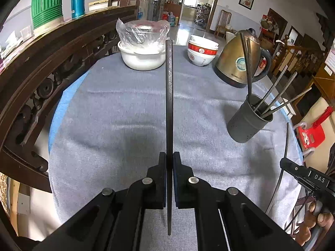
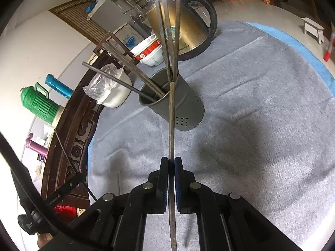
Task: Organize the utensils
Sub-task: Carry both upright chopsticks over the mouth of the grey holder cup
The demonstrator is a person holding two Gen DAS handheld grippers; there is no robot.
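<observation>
Mostly done: holder [image 1: 249, 119] on the grey cloth [image 1: 125, 115] already has several utensils; two left, both held; left gripper [image 1: 169, 163] pinches a dark chopstick [image 1: 169, 96], well apart from holder; right gripper [image 2: 171, 167] pinches a chopstick [image 2: 171, 121], tip at the rim; leaning sticks crowd the mouth; kettle [image 1: 240, 58], bowls [image 1: 202, 52] stand behind.

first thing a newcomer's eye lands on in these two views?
Each gripper is clamped on a single dark chopstick running straight up mid-frame: left gripper holds a dark chopstick, right gripper holds a thin chopstick. Next, the grey utensil holder bristling with sticks, on the grey cloth before the brass kettle.
</observation>
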